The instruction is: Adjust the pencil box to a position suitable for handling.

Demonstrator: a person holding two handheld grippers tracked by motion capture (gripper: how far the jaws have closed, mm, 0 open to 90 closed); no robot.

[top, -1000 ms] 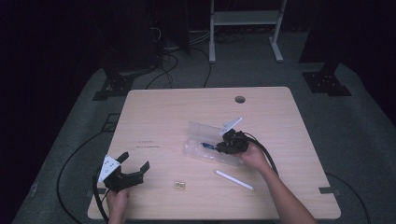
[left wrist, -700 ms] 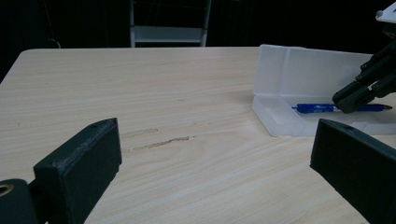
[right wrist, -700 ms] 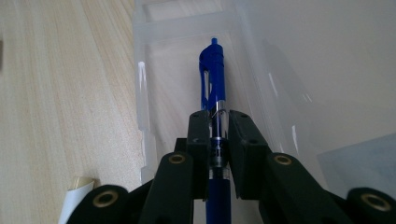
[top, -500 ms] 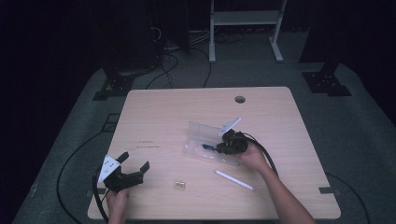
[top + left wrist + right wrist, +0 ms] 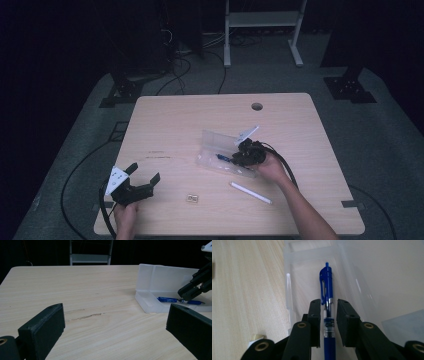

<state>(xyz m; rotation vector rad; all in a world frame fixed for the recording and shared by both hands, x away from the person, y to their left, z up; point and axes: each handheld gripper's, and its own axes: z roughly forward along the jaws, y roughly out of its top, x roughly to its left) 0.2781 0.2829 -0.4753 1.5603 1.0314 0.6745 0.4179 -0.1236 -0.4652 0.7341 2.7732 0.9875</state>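
Note:
A clear plastic box (image 5: 214,141) lies open at the table's middle, its lid standing up behind it (image 5: 162,277). A blue pen (image 5: 222,158) (image 5: 170,300) (image 5: 327,282) lies inside along the tray. My right gripper (image 5: 234,159) (image 5: 328,302) reaches into the box, its jaws astride the pen's barrel. They have just been opening, and a slit shows beside the pen, so the pads no longer press on it. My left gripper (image 5: 145,172) (image 5: 114,310) rests open at the front left with nothing between its jaws.
A white pen-like stick (image 5: 251,192) lies on the wooden table (image 5: 200,115) in front of the box. A small brass-coloured piece (image 5: 192,198) sits near the front edge. A cable hole (image 5: 257,106) is at the back. Cables trail off both grippers.

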